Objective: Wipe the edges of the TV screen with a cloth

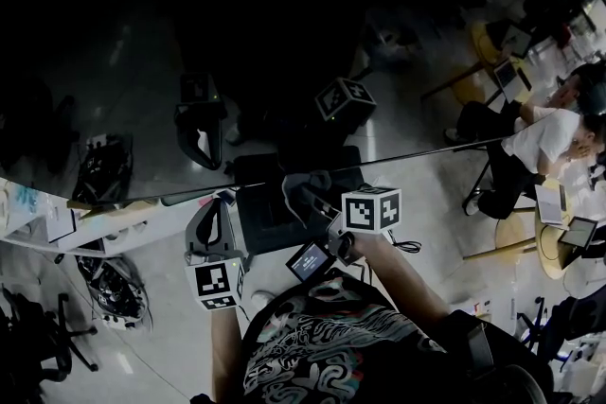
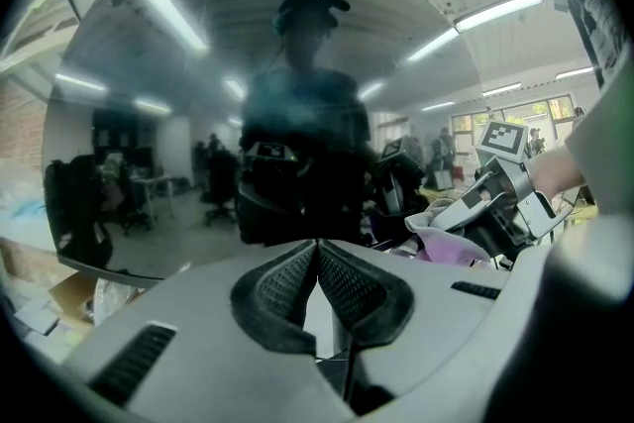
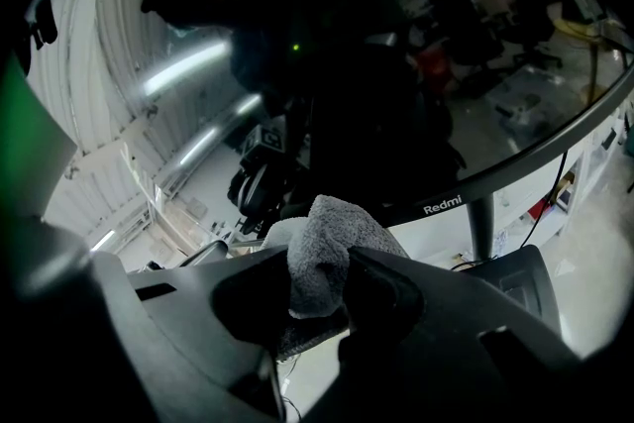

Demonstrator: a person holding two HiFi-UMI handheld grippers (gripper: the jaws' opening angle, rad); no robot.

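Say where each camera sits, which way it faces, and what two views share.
Head view: on the head, looking down at the TV screen; left gripper and right gripper show.
Left gripper view: on that gripper, facing the screen; shut fingers show.
Right gripper view: likewise, facing the screen's lower edge; fingers clamp the cloth.
Both gripper views share the screen.

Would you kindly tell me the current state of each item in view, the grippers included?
TV screen: off, dark, mirroring the room.
right gripper: shut on the cloth.
cloth: bunched, clamped between the jaws.
left gripper: shut, nothing in it.
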